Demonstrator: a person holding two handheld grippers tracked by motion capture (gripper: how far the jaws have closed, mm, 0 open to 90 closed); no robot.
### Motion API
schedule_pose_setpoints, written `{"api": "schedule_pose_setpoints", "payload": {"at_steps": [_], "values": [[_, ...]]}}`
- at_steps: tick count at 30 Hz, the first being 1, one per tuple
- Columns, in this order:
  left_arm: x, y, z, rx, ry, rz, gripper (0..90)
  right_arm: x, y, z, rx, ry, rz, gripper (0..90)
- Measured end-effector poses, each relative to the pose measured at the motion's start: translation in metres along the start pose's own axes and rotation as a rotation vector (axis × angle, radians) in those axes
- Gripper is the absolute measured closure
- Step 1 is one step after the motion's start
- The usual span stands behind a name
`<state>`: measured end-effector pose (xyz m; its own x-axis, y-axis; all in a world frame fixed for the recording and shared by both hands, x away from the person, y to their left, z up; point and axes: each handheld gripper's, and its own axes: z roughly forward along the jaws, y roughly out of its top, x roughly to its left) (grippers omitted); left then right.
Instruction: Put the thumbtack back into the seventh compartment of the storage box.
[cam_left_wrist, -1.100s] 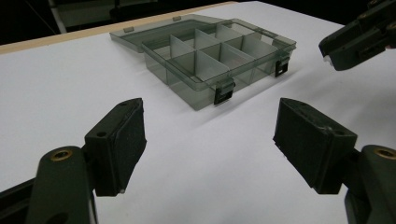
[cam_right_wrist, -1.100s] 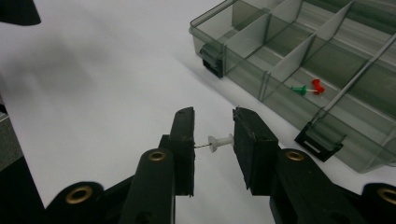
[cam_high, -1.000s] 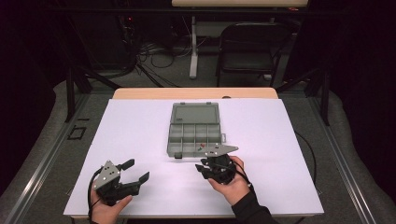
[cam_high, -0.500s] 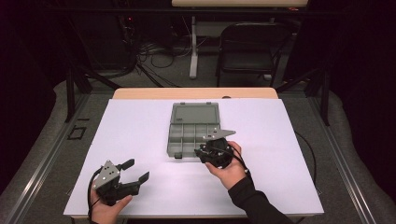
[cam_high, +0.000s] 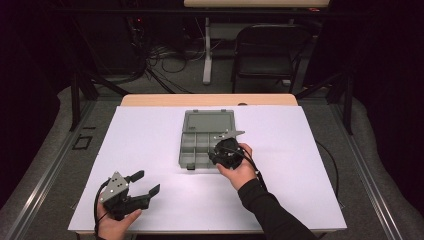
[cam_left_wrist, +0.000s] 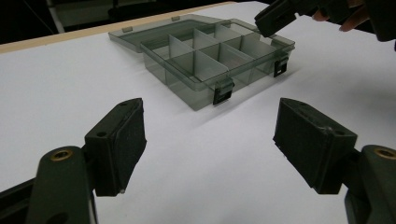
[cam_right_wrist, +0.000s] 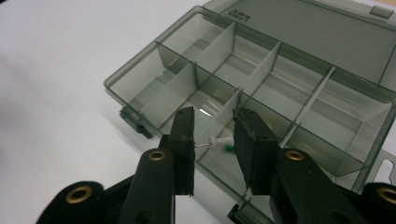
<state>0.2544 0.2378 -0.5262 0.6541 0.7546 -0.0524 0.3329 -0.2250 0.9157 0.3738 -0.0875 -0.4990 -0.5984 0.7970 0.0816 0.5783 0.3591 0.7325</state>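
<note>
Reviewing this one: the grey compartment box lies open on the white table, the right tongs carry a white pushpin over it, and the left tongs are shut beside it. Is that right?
Not quite. The left tongs stand open with nothing between them, as the left gripper view shows. The rest holds: the compartment box lies open on the white table, and the right tongs carry a white pushpin over it.

The box (cam_right_wrist: 261, 88) looks like smoky, see-through plastic, glossy, with smooth thin dividers and dark plastic latches (cam_left_wrist: 222, 94). The table (cam_high: 150, 145) has a matt white sheet, paper-like, with a pale wood edge beyond. The pin (cam_right_wrist: 217, 142) has a white plastic head and thin metal shaft; the jaws are matt black.
</note>
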Motion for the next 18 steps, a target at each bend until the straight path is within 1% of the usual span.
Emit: {"api": "schedule_pose_setpoints", "payload": {"at_steps": [7,9,10,18], "values": [[0.0,0.0,0.0,-0.001,-0.001,0.0,24.5,-0.009,-0.001,0.016,0.026,-0.023,0.028,69.3],[0.0,0.0,0.0,0.0,-0.002,0.0,24.6,-0.01,-0.001,0.019,0.027,-0.028,0.028,69.3],[0.0,0.0,0.0,0.0,-0.002,0.0,24.6,-0.01,-0.002,0.02,0.034,-0.033,0.03,69.3],[0.0,0.0,0.0,0.0,-0.001,0.0,24.5,-0.011,-0.002,0.026,0.037,-0.041,0.034,68.9]]}}
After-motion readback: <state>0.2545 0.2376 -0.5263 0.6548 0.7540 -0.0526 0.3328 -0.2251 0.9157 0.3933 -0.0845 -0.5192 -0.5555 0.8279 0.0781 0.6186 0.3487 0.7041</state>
